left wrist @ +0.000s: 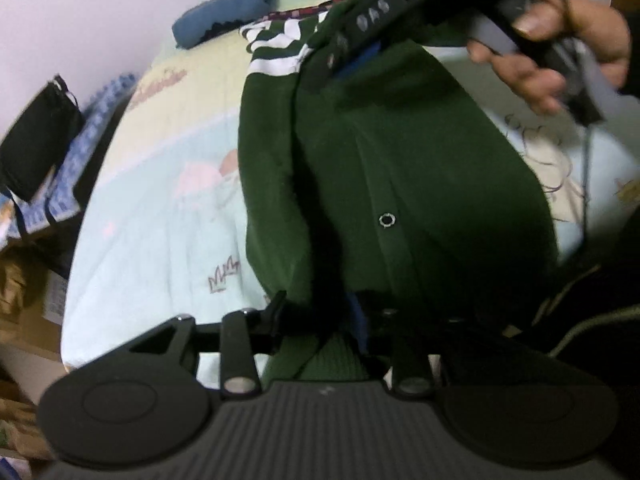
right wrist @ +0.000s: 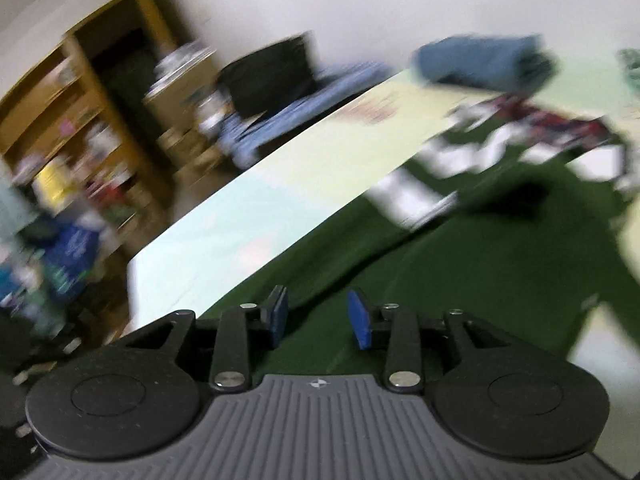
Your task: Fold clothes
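A dark green jacket (left wrist: 400, 152) with white-striped cuffs (left wrist: 276, 52) and a snap button lies lengthwise on the pastel bed sheet (left wrist: 160, 216). My left gripper (left wrist: 318, 316) is shut on its near ribbed hem (left wrist: 332, 356), and the cloth bunches between the fingers. At the jacket's far end a hand (left wrist: 568, 52) holds my right gripper (left wrist: 344, 60) just above the cloth. The right wrist view is blurred. There my right gripper (right wrist: 318, 316) stands open over the green jacket (right wrist: 480, 248), with nothing between its blue pads (right wrist: 360, 320).
A folded blue cloth (left wrist: 224, 16) (right wrist: 480, 64) lies at the bed's far side, with a red plaid piece (left wrist: 304, 12) beside the cuffs. A black bag (left wrist: 36, 140) rests on a blue patterned cloth left of the bed. A cluttered wooden shelf (right wrist: 80, 112) stands beyond it.
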